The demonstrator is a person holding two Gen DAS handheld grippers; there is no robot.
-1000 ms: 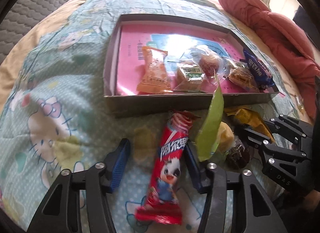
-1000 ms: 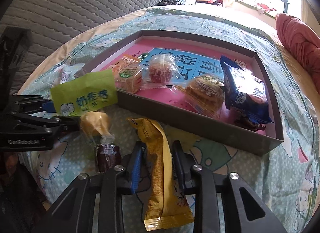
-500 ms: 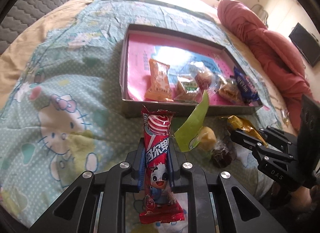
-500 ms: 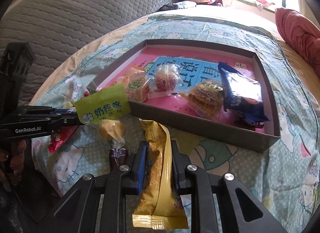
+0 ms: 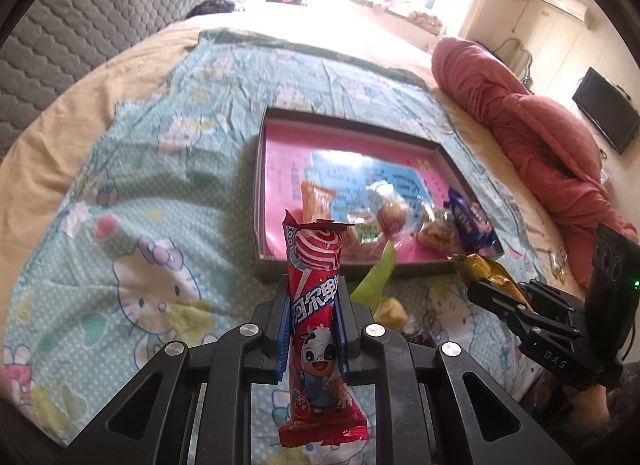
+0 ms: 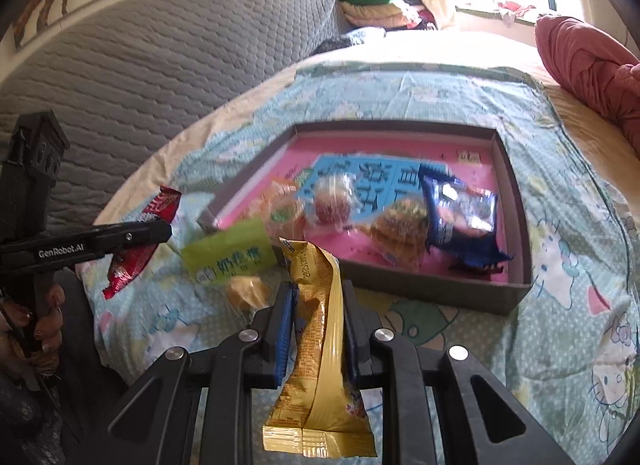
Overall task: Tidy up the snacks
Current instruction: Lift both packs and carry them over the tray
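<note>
The left gripper is closing its blue pads on a long red snack packet, squeezing it near the middle. The packet's long axis is running along the fingers: its torn-looking top end is pointing forward, toward the box, and its sealed bottom end is hanging back toward the camera. White Chinese characters and a cartoon cow are printed on the red wrapper, but I cannot read the characters with confidence. The right gripper is also gripping a snack, a long yellow packet, held the same way, with one end pointing forward to the box and the flat sealed end falling back below the fingers. Small printed digits are showing near its front end, too blurred to read surely. On the side of the left gripper, seen from the right wrist view, the words "GenRobot.AI" are standing in white; on the right gripper, seen from the left wrist view, the letters "DAS" are visible. Just ahead of the right gripper a green packet with Chinese writing is lying on the bed, with a yellow wrapped candy beside it. Inside the box, further ahead, a blue packet and several small wrapped sweets are lying on a pink sheet.
</note>
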